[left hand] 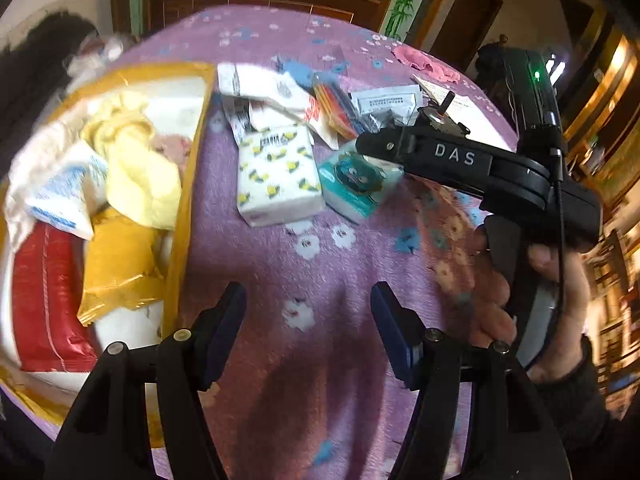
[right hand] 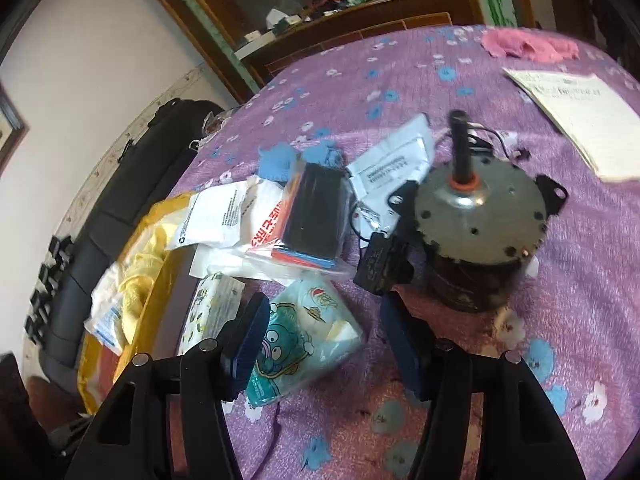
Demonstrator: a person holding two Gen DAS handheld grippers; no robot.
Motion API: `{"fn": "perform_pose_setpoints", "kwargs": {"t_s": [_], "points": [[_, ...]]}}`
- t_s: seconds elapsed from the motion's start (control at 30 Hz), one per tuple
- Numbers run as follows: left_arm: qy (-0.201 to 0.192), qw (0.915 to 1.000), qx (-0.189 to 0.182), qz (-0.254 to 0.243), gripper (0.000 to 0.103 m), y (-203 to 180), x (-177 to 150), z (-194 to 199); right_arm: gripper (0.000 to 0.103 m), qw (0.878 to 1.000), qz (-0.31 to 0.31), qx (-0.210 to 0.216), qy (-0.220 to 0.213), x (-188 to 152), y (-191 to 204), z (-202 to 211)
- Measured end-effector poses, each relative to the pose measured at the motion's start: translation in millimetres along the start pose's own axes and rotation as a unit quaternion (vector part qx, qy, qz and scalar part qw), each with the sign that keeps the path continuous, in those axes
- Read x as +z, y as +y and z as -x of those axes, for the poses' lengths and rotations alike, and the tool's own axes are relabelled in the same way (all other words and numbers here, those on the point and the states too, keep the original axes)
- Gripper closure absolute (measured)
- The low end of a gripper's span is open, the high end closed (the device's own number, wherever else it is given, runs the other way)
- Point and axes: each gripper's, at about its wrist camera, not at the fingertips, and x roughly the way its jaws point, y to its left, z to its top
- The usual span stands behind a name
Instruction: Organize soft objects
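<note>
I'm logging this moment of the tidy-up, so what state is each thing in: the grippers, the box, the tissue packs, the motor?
Left gripper: open, nothing between its fingers.
Right gripper: open, around the teal tissue pack, not visibly pressing it.
Yellow box: open-topped, holding soft packets and cloths.
Bee-print tissue pack: lying on the blanket, outside the box.
Motor: standing, shaft up.

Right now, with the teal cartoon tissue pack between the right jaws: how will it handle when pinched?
The teal tissue pack looks soft and will probably squash. Its glossy plastic wrap may slip against the pads. Likely light, so the right hand-held gripper should lift it easily.
</note>
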Motion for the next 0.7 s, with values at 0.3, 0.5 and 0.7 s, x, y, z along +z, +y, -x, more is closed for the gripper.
{"fn": "perform_pose_setpoints", "kwargs": {"t_s": [0.3, 0.5, 0.7], "points": [[0.012, 0.9913, 0.130, -0.019, 0.039, 5.9, -14.3, 2.0, 0.048, 0.998, 0.060, 0.014, 0.014, -13.4, 14.6, -16.9], [-0.004, 0.9991, 0.016, 0.039, 0.039, 18.4, 6.9, 20.0, 0.023, 0.997, 0.069, 0.027, 0.025, -14.6, 22.9, -19.1], [0.033, 0.9968, 0.053, -0.050, 0.039, 3.3, 50.5, -8.6, 0.027, 0.997, 0.047, 0.045, 0.035, -14.2, 18.9, -18.1]]}}
